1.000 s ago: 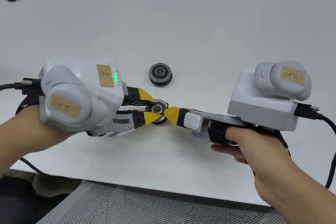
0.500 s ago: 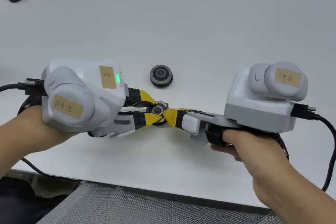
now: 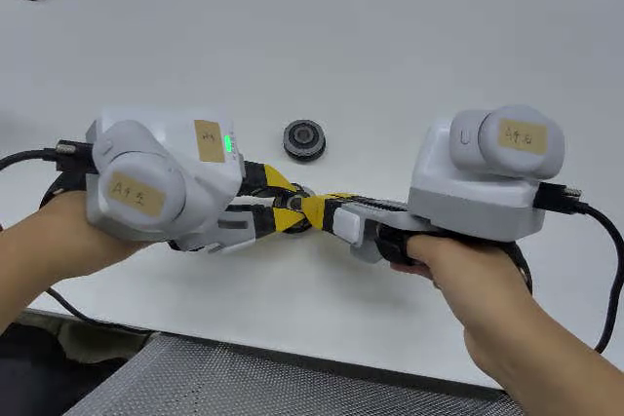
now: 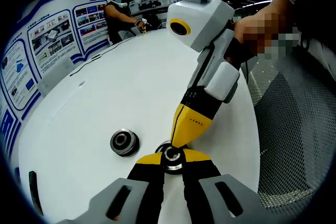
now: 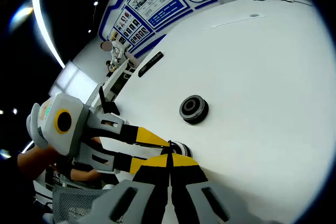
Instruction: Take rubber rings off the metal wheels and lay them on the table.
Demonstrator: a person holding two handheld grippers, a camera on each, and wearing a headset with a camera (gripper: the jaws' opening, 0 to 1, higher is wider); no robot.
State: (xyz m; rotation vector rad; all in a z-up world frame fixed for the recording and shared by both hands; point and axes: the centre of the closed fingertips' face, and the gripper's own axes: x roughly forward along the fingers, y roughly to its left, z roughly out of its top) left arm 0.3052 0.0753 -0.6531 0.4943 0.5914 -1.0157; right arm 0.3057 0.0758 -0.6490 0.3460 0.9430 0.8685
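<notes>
Right tool presses in on the gripped wheel

The right tool (image 3: 314,208) edges nearer the left tool (image 3: 286,202) than a second ago, its yellow tip now overlapping theirs and hiding more of the metal wheel (image 4: 172,157).

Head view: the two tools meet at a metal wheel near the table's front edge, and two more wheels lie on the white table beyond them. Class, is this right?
Not quite. Just one spare wheel lies on the white table beyond them, not two; the head view shows it. The rest stands: the left tool and right tool meet at a metal wheel near the front edge.
</notes>
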